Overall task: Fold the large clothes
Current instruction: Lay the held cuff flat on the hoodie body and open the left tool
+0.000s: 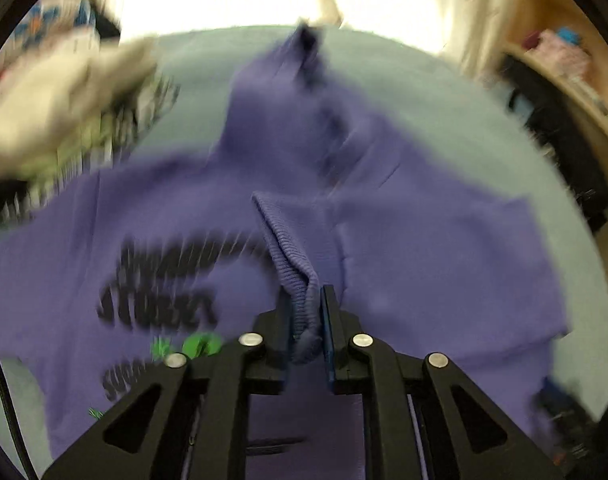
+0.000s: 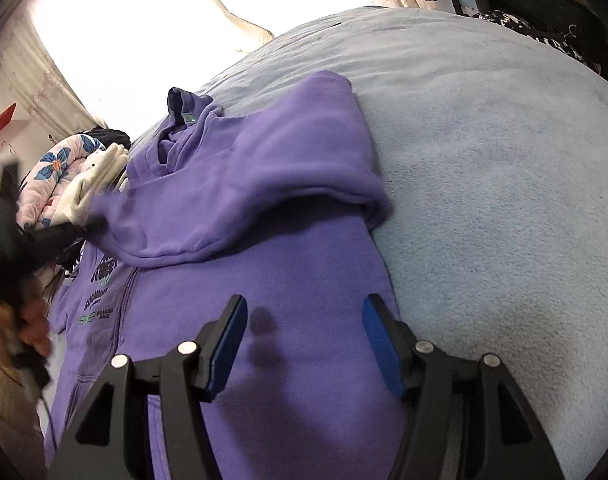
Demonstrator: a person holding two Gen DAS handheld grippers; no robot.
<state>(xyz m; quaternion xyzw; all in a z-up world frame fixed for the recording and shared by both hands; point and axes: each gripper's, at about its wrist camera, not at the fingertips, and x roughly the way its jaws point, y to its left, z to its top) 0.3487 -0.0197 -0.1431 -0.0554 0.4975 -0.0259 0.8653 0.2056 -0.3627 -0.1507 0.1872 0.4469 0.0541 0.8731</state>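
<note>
A purple zip hoodie [image 1: 424, 248] with black and green print lies on a pale blue blanket [image 1: 444, 112]. My left gripper [image 1: 307, 312] is shut on the ribbed cuff [image 1: 287, 248] of its sleeve and holds it above the printed front. In the right wrist view the hoodie [image 2: 295, 280] lies with one sleeve [image 2: 263, 184] folded across the chest. My right gripper [image 2: 304, 320] is open and empty just above the hoodie's body near its right edge. The left gripper [image 2: 59, 234] shows blurred at the left, holding purple cloth.
A pile of other clothes [image 1: 63, 92] lies at the blanket's left side; it also shows in the right wrist view [image 2: 71, 172]. A wooden shelf [image 1: 564, 60] stands at the right. The blanket [image 2: 504, 180] spreads to the right of the hoodie.
</note>
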